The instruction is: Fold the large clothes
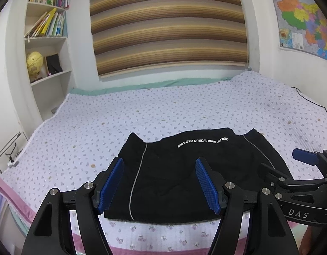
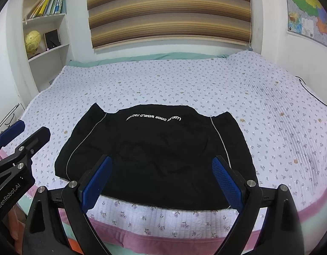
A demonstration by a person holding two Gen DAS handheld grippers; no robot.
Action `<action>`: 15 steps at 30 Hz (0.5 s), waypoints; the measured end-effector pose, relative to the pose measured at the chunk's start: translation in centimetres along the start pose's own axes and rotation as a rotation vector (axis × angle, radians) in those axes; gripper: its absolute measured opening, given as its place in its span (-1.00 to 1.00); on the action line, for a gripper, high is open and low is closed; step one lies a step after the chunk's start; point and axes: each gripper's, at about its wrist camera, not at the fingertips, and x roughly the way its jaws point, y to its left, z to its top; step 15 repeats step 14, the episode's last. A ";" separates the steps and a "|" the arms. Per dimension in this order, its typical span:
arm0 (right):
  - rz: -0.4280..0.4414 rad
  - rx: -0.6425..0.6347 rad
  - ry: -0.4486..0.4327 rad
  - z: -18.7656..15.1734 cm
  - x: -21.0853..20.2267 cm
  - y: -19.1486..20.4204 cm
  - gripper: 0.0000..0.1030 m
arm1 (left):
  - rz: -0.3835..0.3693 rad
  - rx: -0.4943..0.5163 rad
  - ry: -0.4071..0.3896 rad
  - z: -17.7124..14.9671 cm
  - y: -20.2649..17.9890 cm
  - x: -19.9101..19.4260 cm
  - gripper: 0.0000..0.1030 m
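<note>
A black garment with white lettering and thin grey piping lies folded into a squarish shape near the front edge of the bed. My left gripper hovers over its near left part, jaws wide open, blue pads empty. My right gripper hangs over the garment's near edge, also open with nothing between its pads. Each gripper shows in the other's view: the right gripper at the right edge, the left gripper at the left edge.
The bed wears a lilac flowered quilt with a pink border at the front. A bookshelf with a globe stands at the back left, a striped blind behind, a wall map at right. A black cable crosses the bed's right side.
</note>
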 end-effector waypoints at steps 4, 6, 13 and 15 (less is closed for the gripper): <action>0.007 -0.015 0.010 0.0 0.3 0.0 0.86 | -0.053 -0.025 0.011 0.0 0.4 0.2 0.39; 0.009 -0.021 0.013 -0.1 0.5 0.0 0.86 | -0.051 -0.031 0.018 -0.1 0.5 0.4 0.39; 0.010 -0.026 0.022 -0.4 0.9 0.0 0.86 | -0.098 -0.055 -0.040 -0.3 1.2 0.1 0.39; 0.011 -0.022 0.027 -0.4 1.0 -0.1 0.86 | -0.097 -0.055 -0.021 -0.4 1.2 0.5 0.39</action>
